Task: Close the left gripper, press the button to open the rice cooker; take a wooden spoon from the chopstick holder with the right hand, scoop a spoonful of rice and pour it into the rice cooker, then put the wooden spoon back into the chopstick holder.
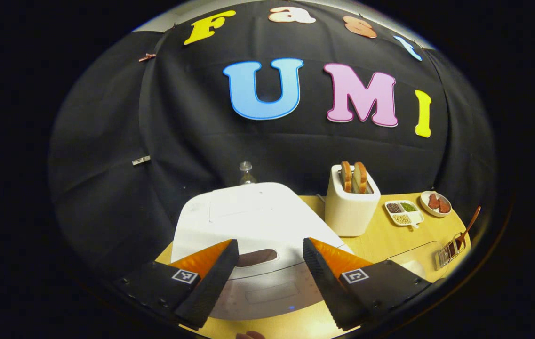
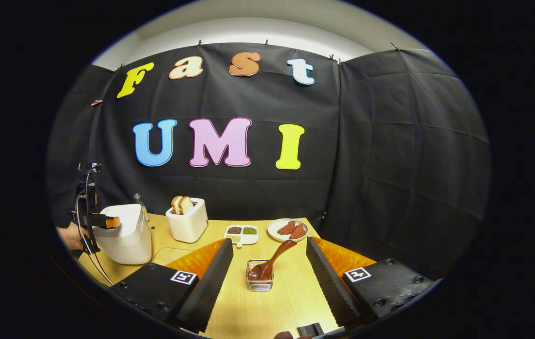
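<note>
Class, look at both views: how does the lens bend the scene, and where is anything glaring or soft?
Left gripper view: the fisheye bulges the rice cooker and curves the table edge; the cooker's white lid looks washed out. Right gripper view: the table bows less, and the spoon is sharp.

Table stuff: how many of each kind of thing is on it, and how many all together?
Rice cooker: 1
Toaster: 1
Bottle: 1
Divided dish of grains: 1
Round plate: 1
Chopstick holder: 1
Wooden spoon: 1
Total: 7
</note>
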